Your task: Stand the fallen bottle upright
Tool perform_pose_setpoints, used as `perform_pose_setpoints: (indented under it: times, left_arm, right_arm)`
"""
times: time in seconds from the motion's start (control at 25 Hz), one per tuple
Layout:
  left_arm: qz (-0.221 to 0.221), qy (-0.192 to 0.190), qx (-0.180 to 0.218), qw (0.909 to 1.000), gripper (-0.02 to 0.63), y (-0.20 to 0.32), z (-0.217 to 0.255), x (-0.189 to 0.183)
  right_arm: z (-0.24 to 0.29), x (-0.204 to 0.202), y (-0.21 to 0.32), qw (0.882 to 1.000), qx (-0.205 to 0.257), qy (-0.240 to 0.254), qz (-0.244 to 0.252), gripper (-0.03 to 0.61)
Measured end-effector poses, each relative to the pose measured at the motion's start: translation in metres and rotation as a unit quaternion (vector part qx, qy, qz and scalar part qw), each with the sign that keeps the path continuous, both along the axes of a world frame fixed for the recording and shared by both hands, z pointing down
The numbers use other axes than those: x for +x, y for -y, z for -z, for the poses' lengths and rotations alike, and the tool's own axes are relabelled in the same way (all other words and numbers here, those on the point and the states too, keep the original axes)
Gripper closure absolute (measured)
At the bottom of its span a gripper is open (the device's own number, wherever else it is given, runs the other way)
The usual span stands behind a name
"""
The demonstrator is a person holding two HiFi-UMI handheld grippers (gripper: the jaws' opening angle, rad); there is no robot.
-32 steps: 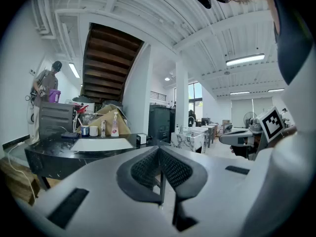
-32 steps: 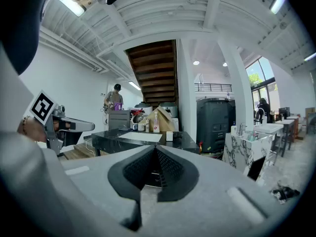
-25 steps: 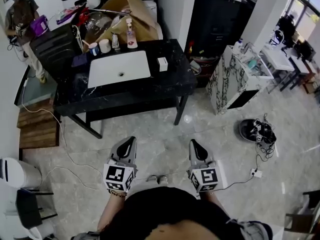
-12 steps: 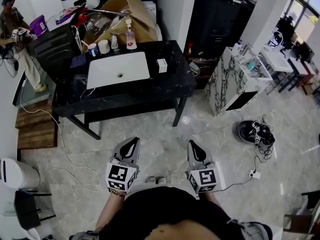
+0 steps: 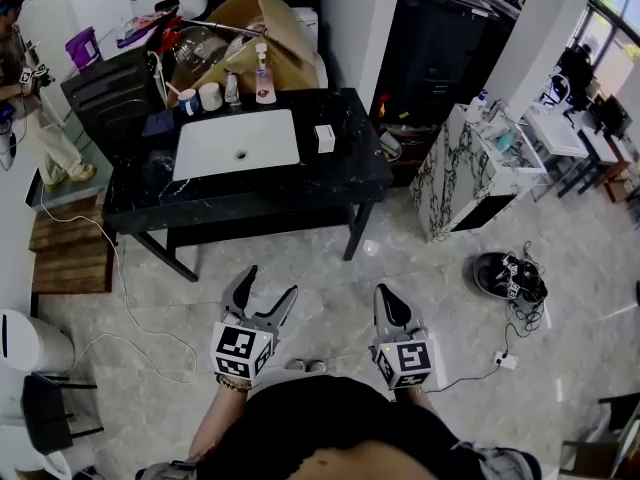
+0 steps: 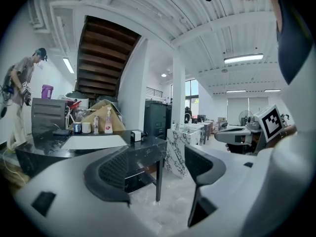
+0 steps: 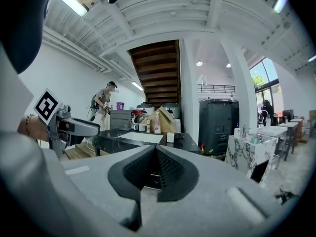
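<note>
**Left fingers released, bottle well out of reach**

You stand back from the counter (image 5: 340, 168), with floor between it and both tools, so nothing is in hand. The left gripper (image 5: 268, 288) has just been opening: its fingers (image 6: 111, 174) are spread wide with only air between them, probably made ready for the grasp. The right gripper (image 5: 388, 298) has its fingers (image 7: 143, 174) clenched together on nothing and looks like the spare for now.

Everything that matters sits far ahead of the fingers, along the counter's back edge. A pump bottle (image 5: 263, 73) and a small bottle (image 5: 231, 86) beside it both stand upright. I cannot pick out the fallen bottle with certainty from here. A clear rounded vessel (image 5: 197, 48) that seems to lie behind the cups, against the cardboard box (image 5: 265, 18), is my best guess, but it is too small to tell.

As for containers:
- The white sink basin (image 5: 240, 140), nearer your fingers than the bottles, looks empty.
- The two cups (image 5: 189, 99) left of the small bottle hide their insides.
- A small white box (image 5: 325, 133) sits closed beside the basin's right rim.
</note>
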State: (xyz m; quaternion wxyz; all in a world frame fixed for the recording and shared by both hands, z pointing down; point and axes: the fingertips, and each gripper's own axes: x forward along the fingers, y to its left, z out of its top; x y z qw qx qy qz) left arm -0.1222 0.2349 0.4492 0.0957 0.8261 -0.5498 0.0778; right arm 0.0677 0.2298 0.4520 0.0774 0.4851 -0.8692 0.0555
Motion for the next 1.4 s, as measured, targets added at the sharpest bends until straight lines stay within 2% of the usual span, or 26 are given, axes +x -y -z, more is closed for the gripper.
perform_pose_setpoints:
  times: [0.08,0.32,0.48,0.68,0.96,1.24,1.4]
  left_arm:
    - [0.001,0.005,-0.003,1.0000,0.254,0.004,-0.005,0.004]
    - [0.010,0.008,0.004,0.9999,0.241,0.010,-0.007,0.018]
    - [0.011,-0.006,-0.008,0.9999,0.227,0.011,-0.013,0.028]
    - [0.022,0.030,-0.007,0.9993,0.209,0.008,-0.020,0.020]
    - [0.031,0.011,-0.033,0.9989,0.209,0.024,-0.041,0.004]
    - [0.033,0.001,-0.029,0.9990,0.198,0.094,-0.041,0.000]
    - [0.016,0.026,-0.013,0.9994,0.198,0.150,-0.032,0.001]
  right_arm:
    - [-0.001,0.006,0.002,1.000,0.000,0.000,-0.003,0.575]
    - [-0.004,0.026,0.008,1.000,-0.001,0.002,0.000,0.575]
    - [-0.014,0.040,0.003,1.000,-0.015,0.012,-0.007,0.575]
    - [-0.029,0.039,-0.005,0.999,-0.032,0.002,0.007,0.575]
    - [-0.041,0.035,0.012,0.999,-0.041,-0.001,0.003,0.575]
    - [-0.032,0.034,0.075,0.999,-0.034,0.005,-0.007,0.575]
    - [-0.024,0.022,0.125,1.000,-0.018,0.011,0.000,0.575]
